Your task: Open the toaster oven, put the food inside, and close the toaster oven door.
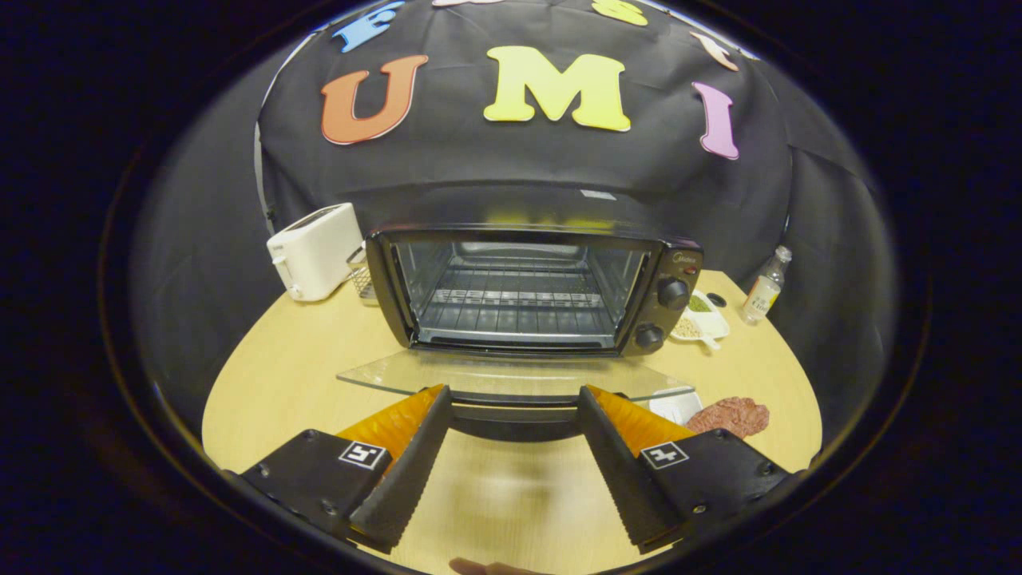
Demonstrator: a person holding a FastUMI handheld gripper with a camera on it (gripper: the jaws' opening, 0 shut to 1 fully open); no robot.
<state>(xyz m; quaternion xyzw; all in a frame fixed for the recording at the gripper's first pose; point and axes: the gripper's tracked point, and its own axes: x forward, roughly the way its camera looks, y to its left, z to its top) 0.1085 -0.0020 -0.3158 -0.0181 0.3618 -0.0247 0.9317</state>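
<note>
I had the gripper [515,399] with its fingers spread wide and empty, the handle [515,422] of the lowered glass door [511,374] lying between the fingertips and the toaster oven [527,287] open just beyond. The food [728,415], a reddish patty, sat off past the right finger beside a white plate [677,404]. I judged the main risk was swinging right and clipping the door's corner, or nudging the patty off the table [279,383].
</note>
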